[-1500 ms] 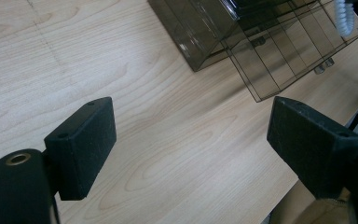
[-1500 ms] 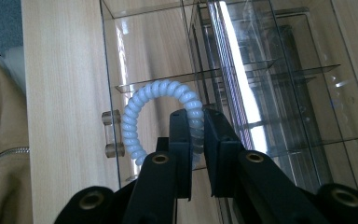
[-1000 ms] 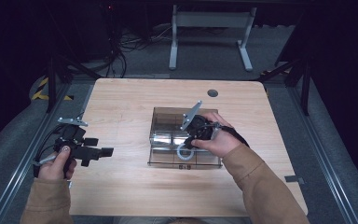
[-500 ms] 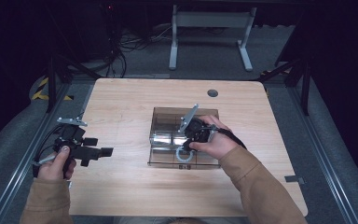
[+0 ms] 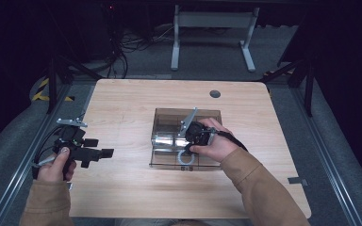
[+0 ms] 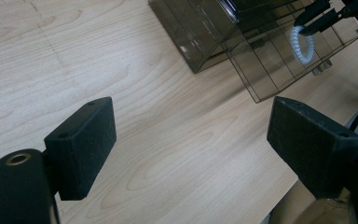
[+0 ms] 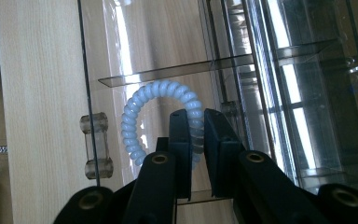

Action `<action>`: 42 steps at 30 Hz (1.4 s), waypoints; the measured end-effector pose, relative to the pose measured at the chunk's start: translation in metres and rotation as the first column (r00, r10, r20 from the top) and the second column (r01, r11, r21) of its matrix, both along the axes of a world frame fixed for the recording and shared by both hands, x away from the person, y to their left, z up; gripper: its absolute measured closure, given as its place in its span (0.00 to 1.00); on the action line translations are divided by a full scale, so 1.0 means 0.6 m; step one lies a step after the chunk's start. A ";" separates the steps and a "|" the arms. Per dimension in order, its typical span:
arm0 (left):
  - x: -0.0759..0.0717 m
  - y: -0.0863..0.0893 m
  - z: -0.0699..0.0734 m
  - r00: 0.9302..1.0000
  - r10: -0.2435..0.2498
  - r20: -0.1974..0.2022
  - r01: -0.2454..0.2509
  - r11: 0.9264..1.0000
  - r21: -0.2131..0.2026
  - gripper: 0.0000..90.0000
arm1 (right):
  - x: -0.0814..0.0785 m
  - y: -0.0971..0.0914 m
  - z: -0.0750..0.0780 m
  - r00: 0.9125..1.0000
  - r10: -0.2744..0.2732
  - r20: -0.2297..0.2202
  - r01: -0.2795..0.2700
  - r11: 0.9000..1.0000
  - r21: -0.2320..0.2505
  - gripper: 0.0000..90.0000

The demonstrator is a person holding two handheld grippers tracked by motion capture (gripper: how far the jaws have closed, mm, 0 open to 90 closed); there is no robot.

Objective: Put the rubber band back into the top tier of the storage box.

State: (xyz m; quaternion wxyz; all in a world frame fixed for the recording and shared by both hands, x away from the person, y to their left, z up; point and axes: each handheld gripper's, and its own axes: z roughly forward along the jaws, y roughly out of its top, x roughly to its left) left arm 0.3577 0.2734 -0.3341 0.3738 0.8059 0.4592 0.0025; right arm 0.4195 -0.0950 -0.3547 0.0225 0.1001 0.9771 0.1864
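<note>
One pale blue coiled plastic hair tie point(image 7: 161, 114) sits pinched between the closed jaws of the right gripper point(image 7: 196, 135), over a front compartment of the clear smoky plastic divided box point(image 5: 166, 123) at the middle of the light wooden surface point(image 5: 122, 103). The right gripper view shows the coils and a clear hinge tab; the high view shows mere pale specks. The left gripper point(image 6: 191, 154), jaws wide apart and empty, hovers near the surface's left edge.

We wear tan sleeves point(image 5: 259, 183) on both forearms. Our left gripper point(image 6: 191, 154) has blocky black jaws with small holes and a brass-ringed screw; the right gripper point(image 7: 197, 135) shows flat black jaws, brass-ringed pivots, and a grey plate point(image 5: 187, 122).
</note>
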 end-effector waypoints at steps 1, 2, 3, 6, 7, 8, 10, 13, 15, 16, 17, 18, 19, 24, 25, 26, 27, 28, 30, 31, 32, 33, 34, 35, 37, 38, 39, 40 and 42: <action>0.000 0.000 0.000 1.000 0.000 0.000 0.000 1.000 0.000 0.18 | 0.000 0.000 0.000 1.000 0.000 0.001 0.000 1.000 0.002 0.92; 0.000 0.001 0.000 1.000 0.001 -0.001 -0.001 1.000 -0.002 0.18 | 0.000 0.000 0.000 1.000 0.000 0.001 0.000 1.000 0.002 0.92; 0.000 0.001 0.000 1.000 0.001 -0.001 -0.001 1.000 0.000 0.18 | 0.000 0.000 -0.001 1.000 0.003 0.004 -0.003 1.000 0.001 0.92; -0.001 0.001 0.000 1.000 0.002 0.000 -0.002 1.000 0.000 0.18 | -0.002 0.001 -0.001 1.000 0.000 -0.009 0.000 1.000 0.001 0.90; -0.001 0.001 0.000 1.000 0.002 0.000 -0.002 1.000 0.000 0.18 | -0.003 0.001 -0.002 1.000 0.001 -0.003 -0.001 1.000 -0.002 0.88; -0.001 0.002 0.000 1.000 0.002 0.000 -0.002 1.000 0.000 0.18 | -0.003 0.001 -0.003 1.000 0.002 -0.001 -0.002 1.000 -0.003 0.86; -0.001 0.002 0.000 1.000 0.003 0.000 -0.003 1.000 0.001 0.18 | -0.004 0.001 -0.005 1.000 0.005 0.004 -0.005 1.000 0.008 0.82; -0.001 0.002 0.000 1.000 0.006 0.000 -0.006 1.000 0.000 0.18 | -0.007 0.000 -0.005 1.000 0.002 0.011 -0.002 1.000 0.010 0.79; -0.002 0.002 0.000 1.000 0.004 0.000 -0.004 1.000 0.001 0.18 | -0.007 -0.001 -0.003 1.000 0.005 0.014 -0.005 1.000 0.024 0.77; -0.002 0.002 0.000 1.000 0.005 0.000 -0.005 1.000 0.001 0.18 | -0.007 -0.001 -0.002 1.000 0.007 0.014 -0.007 1.000 0.029 0.76; -0.002 0.002 0.000 1.000 0.005 0.000 -0.005 1.000 0.002 0.18 | -0.007 -0.002 -0.001 1.000 0.007 0.016 -0.008 0.999 0.032 0.75; -0.001 0.002 0.000 1.000 0.005 0.000 -0.005 1.000 0.002 0.18 | -0.008 -0.002 0.000 1.000 0.002 0.014 -0.003 1.000 0.031 0.74; -0.001 0.002 0.000 1.000 0.005 0.001 -0.005 1.000 0.001 0.18 | -0.007 -0.003 0.000 1.000 0.007 0.021 -0.007 0.999 0.038 0.71; -0.001 0.002 0.001 1.000 0.005 0.000 -0.005 1.000 0.001 0.18 | -0.009 -0.007 0.006 1.000 -0.005 0.027 0.002 0.997 0.074 0.66; -0.001 0.002 0.001 1.000 0.006 0.000 -0.006 1.000 0.001 0.18 | -0.011 -0.008 0.008 0.999 -0.016 0.028 0.014 0.997 0.077 0.66; -0.001 0.002 0.001 1.000 0.005 0.000 -0.005 1.000 0.001 0.18 | -0.011 -0.010 0.011 0.999 -0.022 0.035 0.019 0.997 0.081 0.66; -0.001 0.002 0.000 1.000 0.006 0.001 -0.006 1.000 0.001 0.18 | -0.012 -0.012 0.014 0.999 -0.023 0.043 0.020 0.996 0.085 0.66; -0.002 0.002 0.000 1.000 0.006 -0.001 -0.006 1.000 0.001 0.18 | -0.012 -0.013 0.017 0.998 -0.028 0.056 0.023 0.995 0.095 0.66; -0.002 0.003 -0.001 1.000 0.005 -0.001 -0.005 1.000 0.005 0.18 | -0.014 -0.018 0.025 0.998 -0.029 0.053 0.022 0.993 0.118 0.66; -0.003 0.003 -0.002 1.000 0.007 -0.003 -0.007 1.000 0.007 0.18 | -0.016 -0.021 0.029 0.998 -0.031 0.059 0.023 0.991 0.131 0.66; -0.003 0.004 -0.004 1.000 0.009 -0.005 -0.009 1.000 0.008 0.18 | -0.017 -0.023 0.033 0.997 -0.031 0.066 0.022 0.990 0.139 0.66; -0.004 0.005 -0.005 1.000 0.011 -0.008 -0.011 1.000 0.011 0.18 | -0.018 -0.026 0.038 0.997 -0.031 0.073 0.020 0.988 0.150 0.66; -0.005 0.006 -0.005 1.000 0.016 -0.010 -0.015 1.000 0.011 0.18 | -0.019 -0.029 0.042 0.997 -0.031 0.076 0.019 0.988 0.156 0.66; -0.006 0.007 -0.006 1.000 0.017 -0.009 -0.017 1.000 0.008 0.18 | -0.020 -0.033 0.047 0.996 -0.031 0.083 0.017 0.986 0.165 0.66; -0.009 0.009 -0.006 1.000 0.021 -0.010 -0.021 1.000 0.011 0.18 | -0.022 -0.042 0.055 0.995 -0.043 0.085 0.027 0.984 0.177 0.65; -0.009 0.010 -0.006 1.000 0.023 -0.009 -0.023 1.000 0.010 0.18 | -0.022 -0.048 0.059 0.994 -0.055 0.090 0.038 0.983 0.180 0.65; -0.010 0.011 -0.006 1.000 0.024 -0.009 -0.024 1.000 0.008 0.18 | -0.022 -0.053 0.061 0.993 -0.063 0.095 0.045 0.982 0.181 0.65; -0.011 0.011 -0.005 1.000 0.027 -0.009 -0.027 1.000 0.009 0.18 | -0.022 -0.059 0.064 0.992 -0.076 0.099 0.057 0.982 0.183 0.65; -0.011 0.012 -0.006 1.000 0.028 -0.009 -0.028 1.000 0.009 0.18 | -0.021 -0.077 0.071 0.989 -0.103 0.102 0.082 0.977 0.198 0.65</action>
